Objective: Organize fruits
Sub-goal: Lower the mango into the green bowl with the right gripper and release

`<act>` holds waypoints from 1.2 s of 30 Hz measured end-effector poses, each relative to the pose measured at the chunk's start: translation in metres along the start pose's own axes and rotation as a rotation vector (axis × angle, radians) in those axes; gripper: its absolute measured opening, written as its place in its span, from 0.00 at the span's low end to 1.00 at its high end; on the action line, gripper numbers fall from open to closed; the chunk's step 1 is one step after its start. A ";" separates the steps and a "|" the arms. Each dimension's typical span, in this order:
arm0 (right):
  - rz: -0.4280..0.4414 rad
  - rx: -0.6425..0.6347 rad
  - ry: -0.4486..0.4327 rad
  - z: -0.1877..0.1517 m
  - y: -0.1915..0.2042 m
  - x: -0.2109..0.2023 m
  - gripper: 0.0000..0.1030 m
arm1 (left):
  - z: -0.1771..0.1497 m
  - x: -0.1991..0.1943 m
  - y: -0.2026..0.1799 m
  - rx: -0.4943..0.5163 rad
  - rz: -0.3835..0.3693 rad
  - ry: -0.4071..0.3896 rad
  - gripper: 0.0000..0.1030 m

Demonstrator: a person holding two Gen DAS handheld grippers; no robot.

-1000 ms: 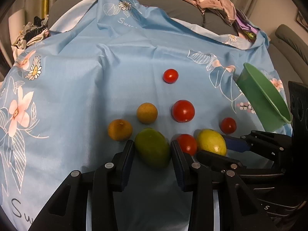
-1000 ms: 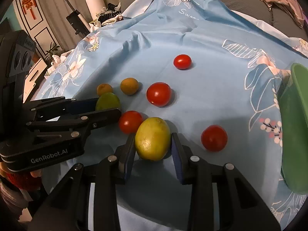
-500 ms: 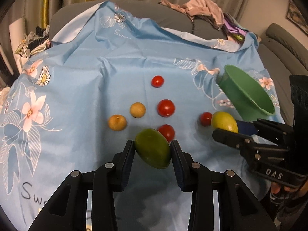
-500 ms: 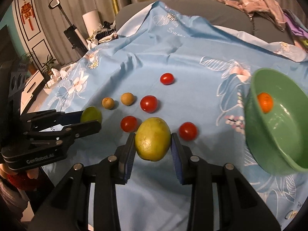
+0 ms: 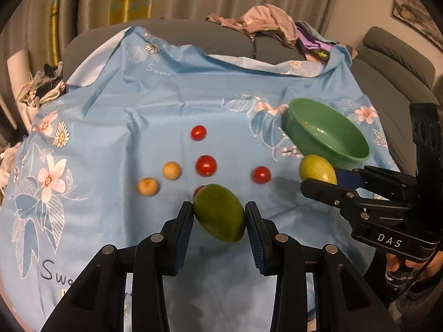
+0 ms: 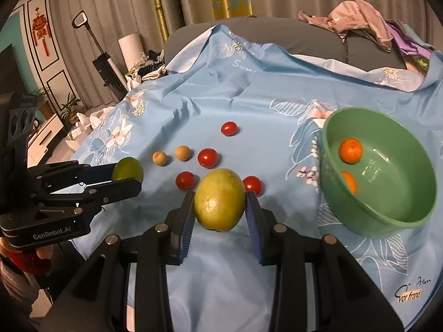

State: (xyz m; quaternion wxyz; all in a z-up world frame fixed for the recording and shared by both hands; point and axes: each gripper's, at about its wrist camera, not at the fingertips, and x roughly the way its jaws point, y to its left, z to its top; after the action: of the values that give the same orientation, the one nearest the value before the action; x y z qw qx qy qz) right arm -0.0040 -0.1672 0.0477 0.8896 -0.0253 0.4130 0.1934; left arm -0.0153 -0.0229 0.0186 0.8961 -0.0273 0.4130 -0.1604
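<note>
In the left wrist view, one red tomato [image 5: 198, 190] peeks out only as a sliver behind the green mango [image 5: 219, 216], which the left gripper [image 5: 218, 217] clamps between its pads above the blue floral cloth [image 5: 110, 127]. The right gripper [image 6: 218, 202] pinches a yellow-green mango [image 6: 219, 199], speckled and dull, beside the green bowl [image 6: 409, 221] holding two oranges [image 6: 350, 150], the lower one half hidden by the bowl's wall. Other tomatoes and two tan fruits [image 6: 182, 153] lie loose on the cloth.

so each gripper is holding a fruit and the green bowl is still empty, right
Not quite: the green bowl already holds two oranges, as the right wrist view shows. Otherwise correct: the left gripper holds the green mango, the right gripper the yellow fruit.
</note>
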 end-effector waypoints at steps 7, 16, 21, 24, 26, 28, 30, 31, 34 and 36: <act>-0.020 0.023 -0.041 0.000 -0.014 -0.015 0.35 | 0.008 -0.004 -0.019 0.045 -0.015 -0.014 0.38; -0.068 0.082 -0.093 -0.002 -0.046 -0.034 0.35 | 0.027 0.008 -0.052 0.133 -0.045 -0.016 0.37; -0.103 0.127 -0.114 -0.003 -0.067 -0.040 0.35 | 0.038 0.020 -0.074 0.187 -0.072 -0.006 0.38; -0.129 0.152 -0.131 -0.003 -0.081 -0.044 0.35 | 0.049 0.025 -0.087 0.219 -0.092 -0.018 0.38; -0.151 0.166 -0.141 -0.002 -0.089 -0.046 0.35 | 0.057 0.029 -0.096 0.239 -0.106 -0.029 0.38; -0.169 0.174 -0.149 -0.002 -0.095 -0.048 0.35 | 0.064 0.034 -0.105 0.257 -0.123 -0.034 0.38; -0.193 0.180 -0.155 -0.002 -0.102 -0.051 0.35 | 0.070 0.041 -0.116 0.284 -0.132 -0.038 0.38; -0.203 0.183 -0.158 -0.002 -0.105 -0.052 0.35 | 0.072 0.044 -0.120 0.294 -0.135 -0.036 0.38; -0.226 0.199 -0.165 -0.003 -0.115 -0.054 0.35 | 0.080 0.053 -0.134 0.320 -0.164 -0.039 0.38; -0.240 0.208 -0.167 -0.003 -0.123 -0.054 0.35 | 0.083 0.057 -0.141 0.335 -0.175 -0.044 0.38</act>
State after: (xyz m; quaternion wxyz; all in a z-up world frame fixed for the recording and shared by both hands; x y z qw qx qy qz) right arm 0.0068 -0.2986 0.0722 0.9354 0.0338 0.3493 0.0437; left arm 0.0439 -0.1813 0.0568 0.8795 0.0830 0.3569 -0.3037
